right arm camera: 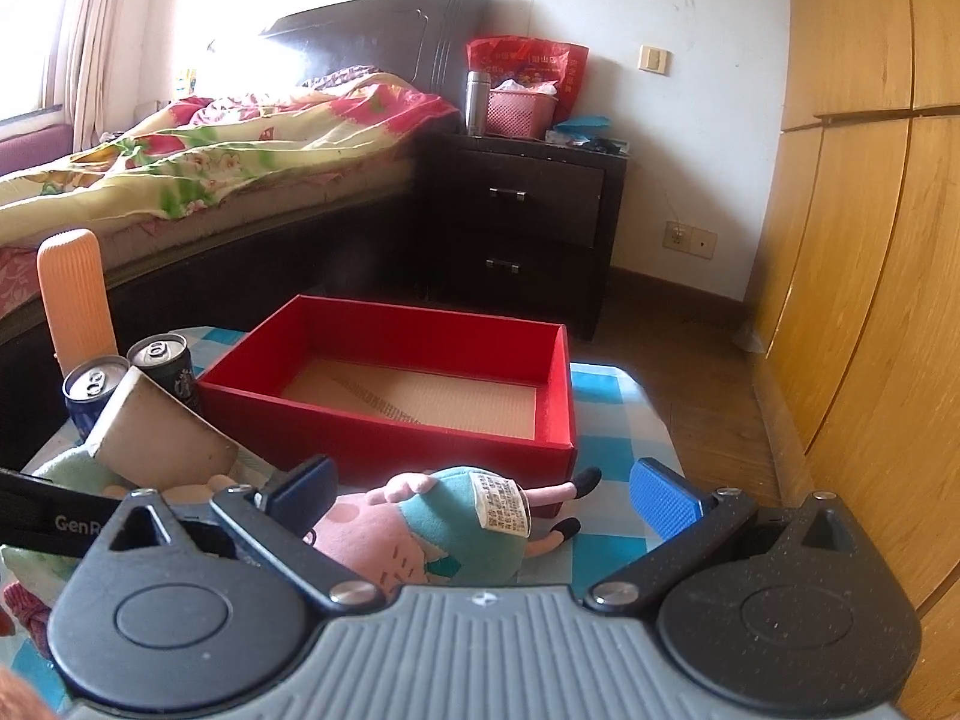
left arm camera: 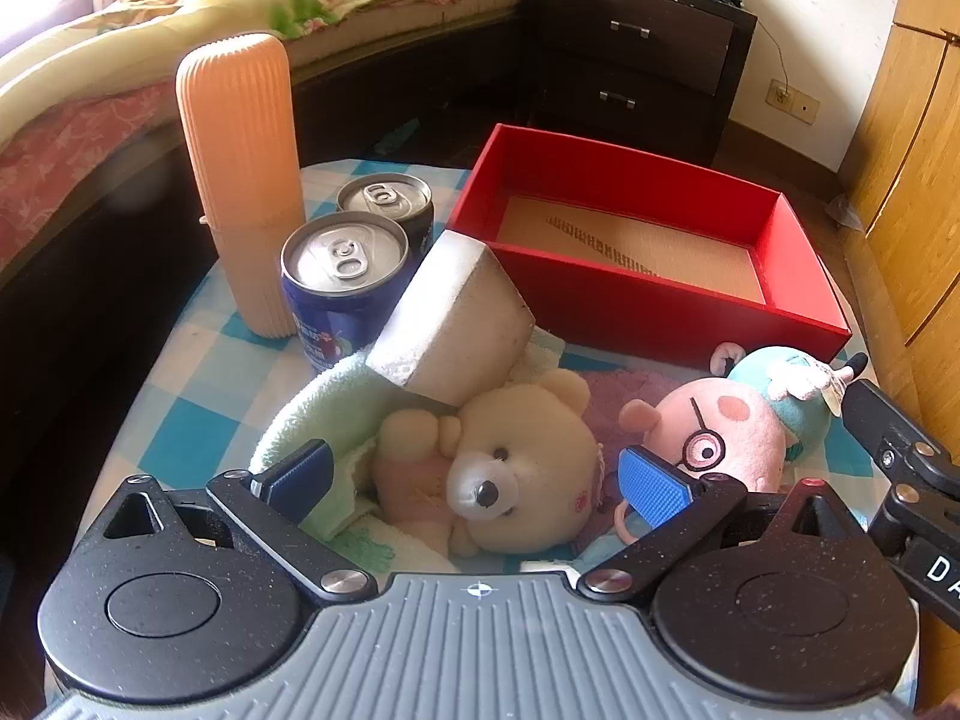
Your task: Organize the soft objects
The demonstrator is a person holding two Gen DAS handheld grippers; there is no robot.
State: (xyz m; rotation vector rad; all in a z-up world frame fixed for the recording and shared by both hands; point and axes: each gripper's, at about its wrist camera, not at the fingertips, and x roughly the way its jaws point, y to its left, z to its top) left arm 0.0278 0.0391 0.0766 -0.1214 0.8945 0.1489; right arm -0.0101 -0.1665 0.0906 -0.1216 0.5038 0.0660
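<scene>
Grippers both wide open, left gripper [left arm camera: 477,477] straddling the bear [left arm camera: 510,468], right gripper [right arm camera: 480,501] over the pig [right arm camera: 444,531], box [right arm camera: 384,444] just behind.

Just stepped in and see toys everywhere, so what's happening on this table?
A person is sorting soft toys with two handheld claws. The left claw is open around a cream teddy bear; the right claw is open over a pink pig plush. Neither toy is gripped. The red box behind them holds nothing.

Cream teddy bear [left arm camera: 516,468] between spread left gripper [left arm camera: 474,480] fingers [left arm camera: 651,492], before red box [left arm camera: 648,294].
</scene>
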